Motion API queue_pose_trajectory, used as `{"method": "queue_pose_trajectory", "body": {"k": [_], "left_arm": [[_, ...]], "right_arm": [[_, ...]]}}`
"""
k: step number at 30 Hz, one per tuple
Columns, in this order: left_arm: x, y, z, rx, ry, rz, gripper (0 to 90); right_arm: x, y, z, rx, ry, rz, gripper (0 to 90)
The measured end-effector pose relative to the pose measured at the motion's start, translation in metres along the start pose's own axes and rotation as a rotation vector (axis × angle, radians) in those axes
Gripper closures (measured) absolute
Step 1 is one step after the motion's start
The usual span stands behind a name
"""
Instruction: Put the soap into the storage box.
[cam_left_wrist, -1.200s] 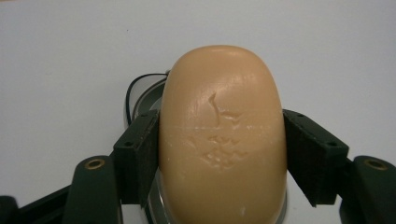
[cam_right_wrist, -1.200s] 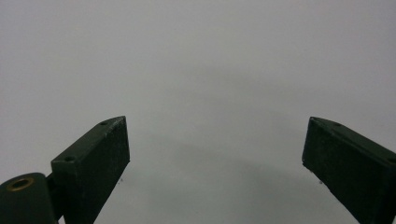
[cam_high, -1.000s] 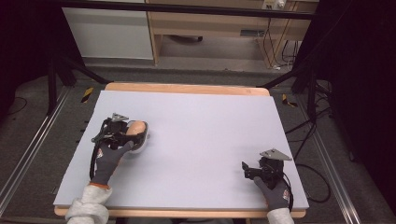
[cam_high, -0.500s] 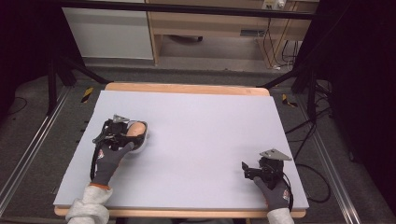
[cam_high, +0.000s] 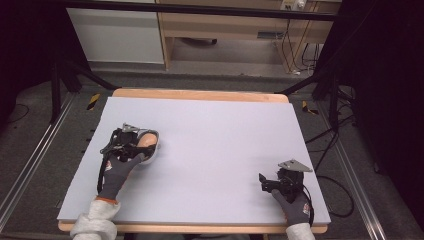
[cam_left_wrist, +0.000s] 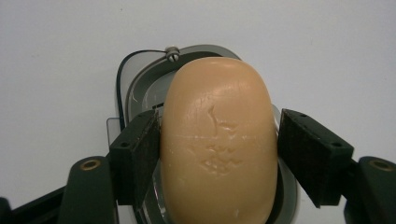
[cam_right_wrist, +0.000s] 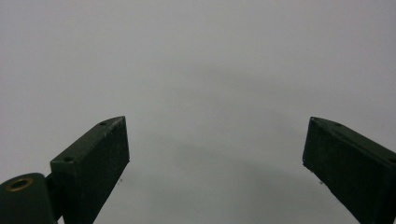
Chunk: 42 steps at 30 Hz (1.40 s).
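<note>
- Since a sec ago: both hands sit where they were. The one change is the left gripper (cam_left_wrist: 217, 154), whose jaws have just been opening. The soap (cam_left_wrist: 218, 140) is between them, but there's a gap now on the right side, so they've let go.
- Biggest thing first: the table (cam_high: 215, 130), w/ its pale cover, has lots of bare room. Soap and dish are at the left side, in front of the person's left hand (cam_high: 120, 167).
- Next, the dish (cam_left_wrist: 135, 79): grey, oval, a small screw and wire at its far rim. The soap lies in it, long way pointing off from the gripper.
- Then the soap: tan, smooth, a few dents on top. The left pad (cam_left_wrist: 140, 158) looks right up against it, maybe touching. The right pad (cam_left_wrist: 308, 154) is clear of it.
- What could go wrong: if the hand pulls back crooked, I think that near pad could drag the soap and tip it off the dish, or slide the dish too. Soap is slippy, so a small bump may do it.
- The right gripper (cam_right_wrist: 215, 163) is wide open w/ nothing in it, low near the table's front right. It's well apart from the soap, so no risk there.
- Views: the left gripper view shows the gap at the pad and the dents; from the high view the soap (cam_high: 146, 144) is just a tan blob by the glove. The high view shows how far apart the two hands are.
</note>
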<state>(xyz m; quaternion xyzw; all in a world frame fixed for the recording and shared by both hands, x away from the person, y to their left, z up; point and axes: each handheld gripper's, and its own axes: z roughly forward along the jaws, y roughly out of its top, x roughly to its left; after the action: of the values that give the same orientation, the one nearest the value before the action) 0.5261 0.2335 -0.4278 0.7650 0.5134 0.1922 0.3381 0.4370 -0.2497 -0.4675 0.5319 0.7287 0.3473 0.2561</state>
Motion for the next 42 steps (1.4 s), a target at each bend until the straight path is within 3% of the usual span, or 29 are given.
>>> {"method": "queue_pose_trajectory", "body": {"k": [7, 9, 15, 25, 33, 37, 42], "left_arm": [[-0.004, 0.000, -0.002, -0.005, -0.006, 0.009, 28.0], [-0.007, 0.000, -0.004, -0.022, -0.030, 0.004, 28.6], [-0.014, 0.002, -0.009, -0.036, -0.025, 0.037, 27.8], [-0.020, -0.002, -0.019, -0.071, -0.051, 0.040, 28.4], [-0.024, -0.017, -0.032, -0.093, -0.087, 0.057, 28.8], [-0.027, -0.034, -0.041, -0.104, -0.094, 0.074, 28.6], [-0.023, -0.050, -0.048, -0.120, -0.103, 0.066, 27.6]], "right_arm": [[0.000, 0.000, -0.001, 0.000, 0.005, 0.009, 7.4], [0.000, 0.000, -0.001, -0.001, 0.005, 0.010, 7.4], [0.000, 0.000, -0.001, -0.002, 0.005, 0.004, 7.4], [-0.001, 0.000, -0.001, -0.003, -0.004, 0.012, 7.3], [-0.004, -0.001, -0.002, -0.008, -0.013, 0.014, 7.3], [-0.006, -0.001, -0.003, -0.007, -0.017, 0.010, 7.3], [-0.007, -0.002, -0.004, -0.005, -0.022, 0.012, 7.3]]}}
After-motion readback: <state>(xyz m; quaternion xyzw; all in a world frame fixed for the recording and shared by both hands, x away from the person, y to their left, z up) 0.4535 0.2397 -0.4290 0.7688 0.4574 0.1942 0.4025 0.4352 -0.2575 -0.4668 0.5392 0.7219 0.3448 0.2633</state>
